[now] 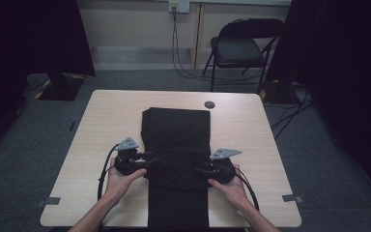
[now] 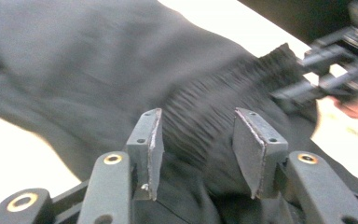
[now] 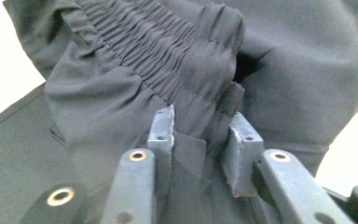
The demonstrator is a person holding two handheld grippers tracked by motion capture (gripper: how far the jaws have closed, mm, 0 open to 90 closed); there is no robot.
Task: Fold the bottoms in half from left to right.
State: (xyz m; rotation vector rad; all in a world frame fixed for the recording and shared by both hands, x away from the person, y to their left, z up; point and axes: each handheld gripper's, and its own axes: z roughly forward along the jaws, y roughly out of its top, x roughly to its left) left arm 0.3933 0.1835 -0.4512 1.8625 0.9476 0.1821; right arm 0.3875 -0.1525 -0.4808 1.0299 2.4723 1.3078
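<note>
**High view: black elastic-waist trousers, folded, on a light wood table**

Item: black trousers (image 1: 176, 145), folded lengthwise, lying between the two tongs with the legs running on towards the near table (image 1: 251, 125) edge.

Handling (judged): light, limp woven cloth; no stiffness, will sag and slide out of a shallow pinch. Not fragile. Best purchase is the gathered elastic waistband (image 3: 135, 51), thicker and ridged; take it at both ends for an even lift.

Appearance: matte black, ribbed waistband, smooth panels with soft creases.

Tongs: left gripper (image 2: 196, 154) has its jaws about half apart, waistband cloth between them, pads apparently clear of it. Right gripper (image 3: 203, 154) is narrower, a bunched waistband fold between its jaws; whether they still pinch it I cannot tell.
</note>
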